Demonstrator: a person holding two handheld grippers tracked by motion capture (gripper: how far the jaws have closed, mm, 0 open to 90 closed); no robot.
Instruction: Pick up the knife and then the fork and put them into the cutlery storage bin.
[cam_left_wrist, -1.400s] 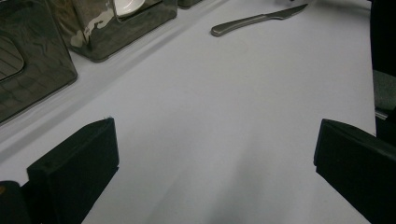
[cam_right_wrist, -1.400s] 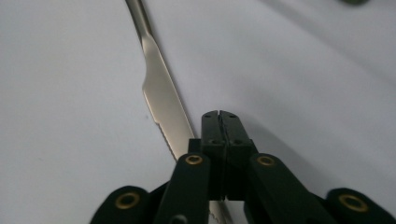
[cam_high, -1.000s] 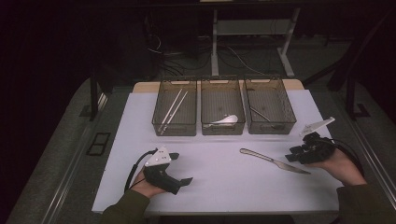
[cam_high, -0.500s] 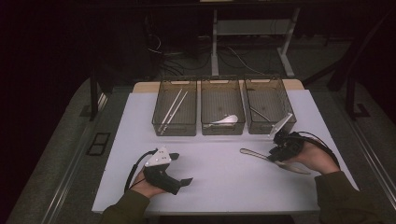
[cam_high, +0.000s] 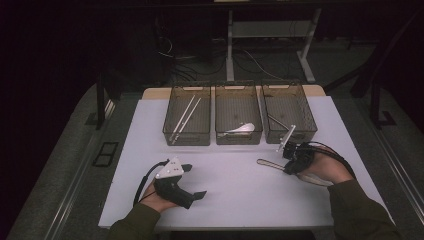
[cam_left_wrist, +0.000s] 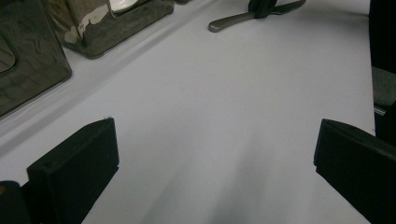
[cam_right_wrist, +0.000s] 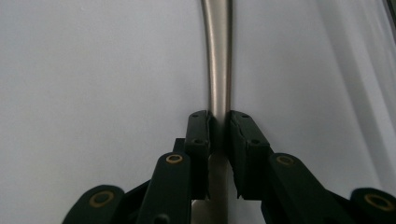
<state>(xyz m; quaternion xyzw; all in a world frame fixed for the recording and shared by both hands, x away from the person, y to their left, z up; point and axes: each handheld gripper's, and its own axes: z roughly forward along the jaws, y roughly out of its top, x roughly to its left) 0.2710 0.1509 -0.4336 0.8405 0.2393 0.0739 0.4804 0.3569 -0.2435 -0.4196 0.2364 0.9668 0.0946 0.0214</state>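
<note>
A metal table knife lies on the white table top, right of centre. My right gripper is down on it, jaws shut around its middle. In the right gripper view the fingertips pinch the knife's shaft, which runs straight ahead. My left gripper rests on the table at the front left, open with nothing between its jaws. In the left gripper view its jaws stand wide apart over bare table, and the knife lies far off.
Three wire-mesh baskets stand in a row at the back. The left basket holds chopsticks. The middle basket holds a white spoon. The right basket holds a thin metal utensil.
My right gripper has moved left from the table's right side onto the knife and shut on it. The left gripper has stayed where it was.
</note>
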